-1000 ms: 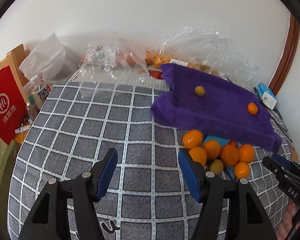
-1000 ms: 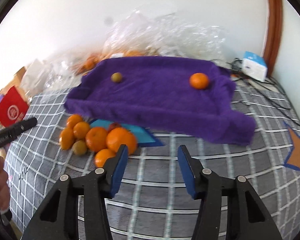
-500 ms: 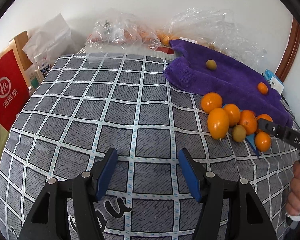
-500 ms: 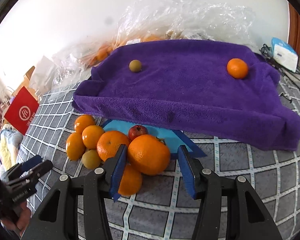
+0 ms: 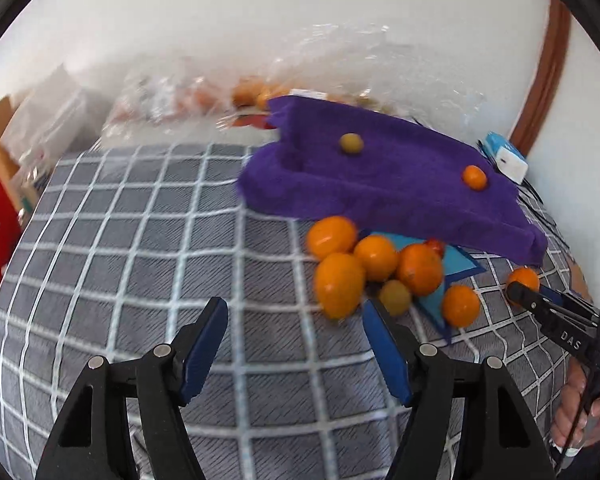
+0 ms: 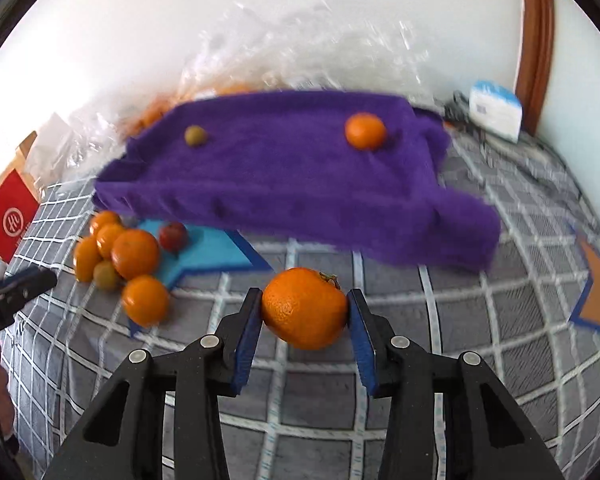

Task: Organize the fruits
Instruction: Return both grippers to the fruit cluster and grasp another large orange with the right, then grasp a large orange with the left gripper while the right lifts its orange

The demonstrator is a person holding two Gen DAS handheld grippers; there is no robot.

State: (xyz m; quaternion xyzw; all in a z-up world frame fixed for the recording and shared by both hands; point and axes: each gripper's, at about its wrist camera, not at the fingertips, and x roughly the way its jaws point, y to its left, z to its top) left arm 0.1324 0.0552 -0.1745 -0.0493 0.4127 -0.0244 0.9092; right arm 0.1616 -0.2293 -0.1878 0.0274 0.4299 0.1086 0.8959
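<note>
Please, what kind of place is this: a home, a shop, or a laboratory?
Most likely a room in a home. Fruit lies on a checked cover that looks like bedding, with a purple towel, crumpled plastic bags and a wooden door frame.

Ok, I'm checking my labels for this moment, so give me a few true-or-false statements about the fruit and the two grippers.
1. The right gripper has a large orange between its pads. True; its jaws have just been closing.
2. The left gripper holds a green fruit. False: nothing is between its jaws.
3. The purple towel carries two fruits. True: a small green fruit and a small orange.
4. The red fruit lies on the towel. False: it lies beside the orange pile.
</note>
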